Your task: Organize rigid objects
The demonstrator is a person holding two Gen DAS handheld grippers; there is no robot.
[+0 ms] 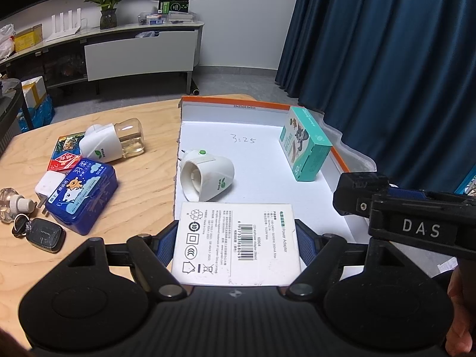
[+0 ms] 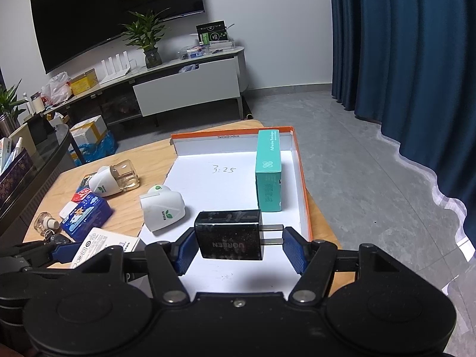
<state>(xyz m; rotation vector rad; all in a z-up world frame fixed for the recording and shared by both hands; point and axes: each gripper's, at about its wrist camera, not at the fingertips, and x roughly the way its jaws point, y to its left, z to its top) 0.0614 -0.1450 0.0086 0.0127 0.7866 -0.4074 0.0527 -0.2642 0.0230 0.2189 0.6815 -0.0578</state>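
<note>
over the tray [image 2: 305, 196], right gripper [image 2: 238, 245] clamps charger [image 2: 229, 239].

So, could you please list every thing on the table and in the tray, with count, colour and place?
tray: 1, white, orange rim, on table
teal box: 1, standing in tray, far right
plug-in diffuser: 2, white; one in tray, one with bottle on table
blue tin: 1, on table
red card packs: 2, behind tin
white plug: 1, beside tin
small bottle: 1, clear, table edge
car key: 1, black
white box: 1, in left hand-held gripper
black charger: 1, in right hand-held gripper
</note>
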